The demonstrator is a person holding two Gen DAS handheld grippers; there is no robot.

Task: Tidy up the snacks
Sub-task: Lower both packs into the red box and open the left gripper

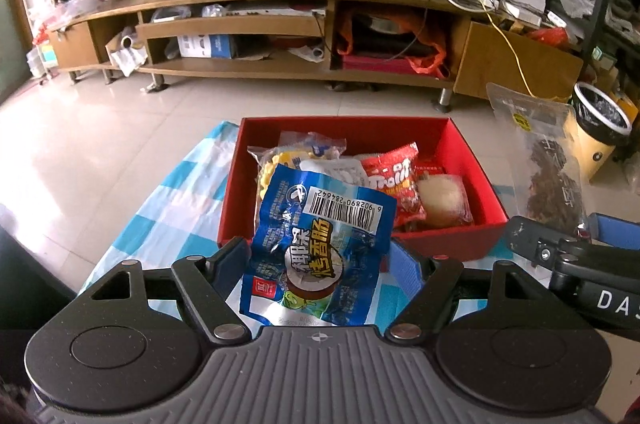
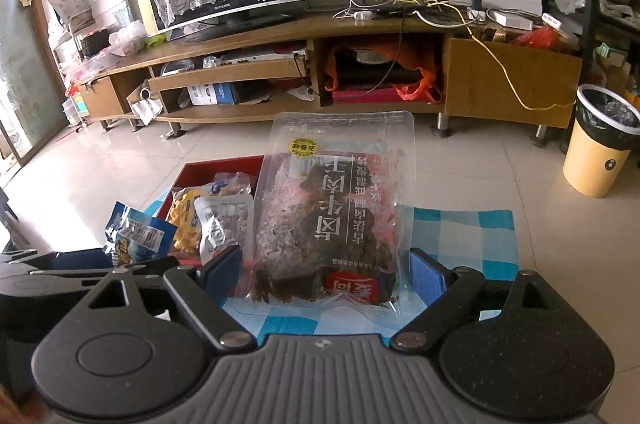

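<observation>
Left gripper (image 1: 320,256) clamps a crinkled blue foil sausage packet (image 1: 320,236), near the red cardboard box (image 1: 440,240). Right gripper (image 2: 326,264) pinches a clear plastic pouch of dark jerky (image 2: 332,207), jaws wide.

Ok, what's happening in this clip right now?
A person is sorting snacks with a handheld gripper in each hand. The left gripper is shut on a blue sausage packet, held up in front of a red box that already holds several snack packs. The right gripper is shut on a clear pouch of dark dried meat, held upright beside the box. Both packets are off the blue checked cloth; neither is in the box yet.
</observation>
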